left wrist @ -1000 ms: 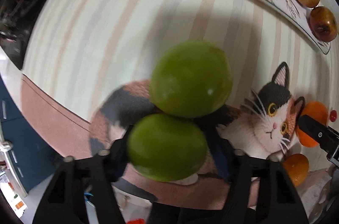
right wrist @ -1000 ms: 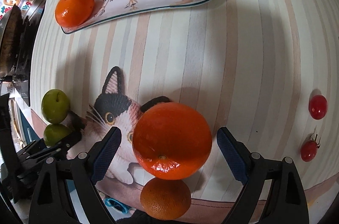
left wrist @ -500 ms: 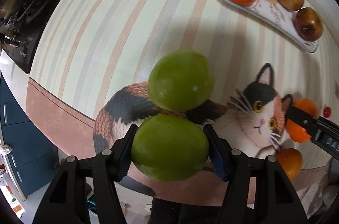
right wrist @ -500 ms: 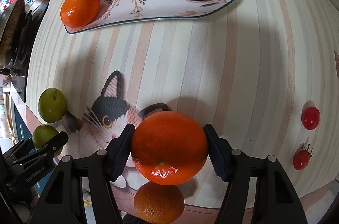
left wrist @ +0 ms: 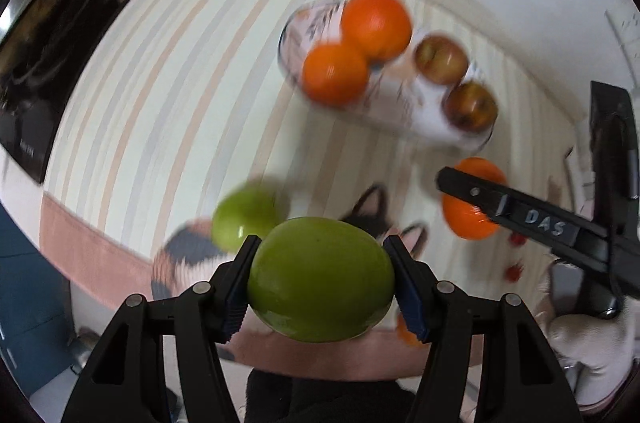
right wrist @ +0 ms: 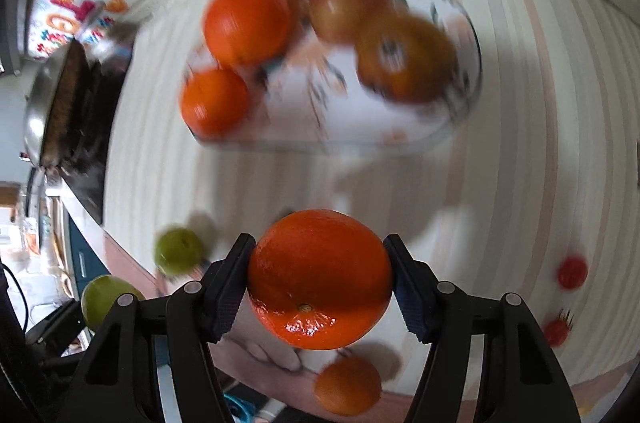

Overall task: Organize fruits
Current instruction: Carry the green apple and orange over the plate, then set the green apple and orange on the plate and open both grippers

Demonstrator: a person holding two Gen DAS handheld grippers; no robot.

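My left gripper [left wrist: 320,247] is shut on a green fruit [left wrist: 320,279] and holds it above the striped tablecloth. A second green fruit [left wrist: 244,219] lies on the cloth below it. My right gripper [right wrist: 320,247] is shut on a large orange [right wrist: 320,279], also lifted off the cloth. In the left wrist view that orange [left wrist: 472,199] shows at the right behind a black finger. Ahead stands a white patterned plate [right wrist: 360,119] with two oranges [right wrist: 246,23] and two reddish apples [right wrist: 404,59]. The background is blurred in both views.
A small orange [right wrist: 347,385] lies near the table's front edge. Two cherry tomatoes [right wrist: 572,271] lie at the right. A pan on a black stove [right wrist: 60,103] stands at the left. A cat picture [left wrist: 372,211] is printed on the cloth.
The right jaws closed on the orange. Both grippers then rose from the cloth with their fruit and tipped toward the plate, which now sits nearer the middle of both views.
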